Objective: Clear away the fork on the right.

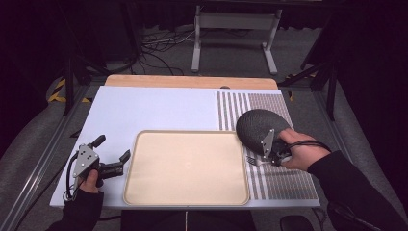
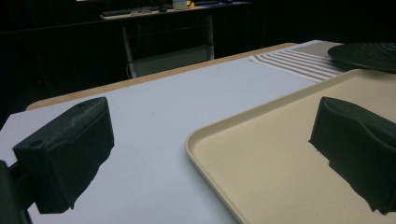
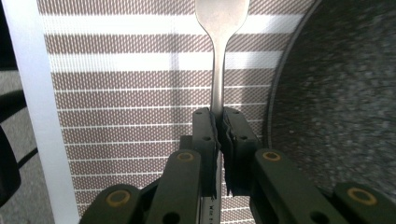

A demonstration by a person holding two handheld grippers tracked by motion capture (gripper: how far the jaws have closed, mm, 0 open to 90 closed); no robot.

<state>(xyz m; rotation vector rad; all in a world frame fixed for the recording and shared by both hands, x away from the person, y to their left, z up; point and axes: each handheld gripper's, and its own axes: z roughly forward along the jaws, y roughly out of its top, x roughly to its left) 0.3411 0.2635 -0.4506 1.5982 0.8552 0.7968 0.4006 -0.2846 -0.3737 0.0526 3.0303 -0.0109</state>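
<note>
A silver fork [image 1: 252, 159] [image 3: 217, 70] is clamped by its slim shaft in my right gripper [image 1: 263, 161] [image 3: 217, 116], which is shut on it. The fork hovers over the striped placemat [image 1: 284, 183] [image 3: 130, 93], just beside the rim of a dark speckled plate [image 1: 260, 126] [image 3: 345, 93]. Its broad end runs past the top of the right gripper view. My left gripper [image 1: 113, 147] [image 2: 212, 121] stands open and empty at the left edge of the beige tray [image 1: 187, 168] [image 2: 280, 154], with one jaw over the tray and one over the white mat.
The white mat [image 1: 144, 106] covers the table, with a wooden strip [image 1: 192, 81] along its far edge. The far-off plate [image 2: 369, 55] and placemat [image 2: 299, 63] lie beyond the tray. A metal stand [image 1: 235, 29] and cables sit on the floor behind.
</note>
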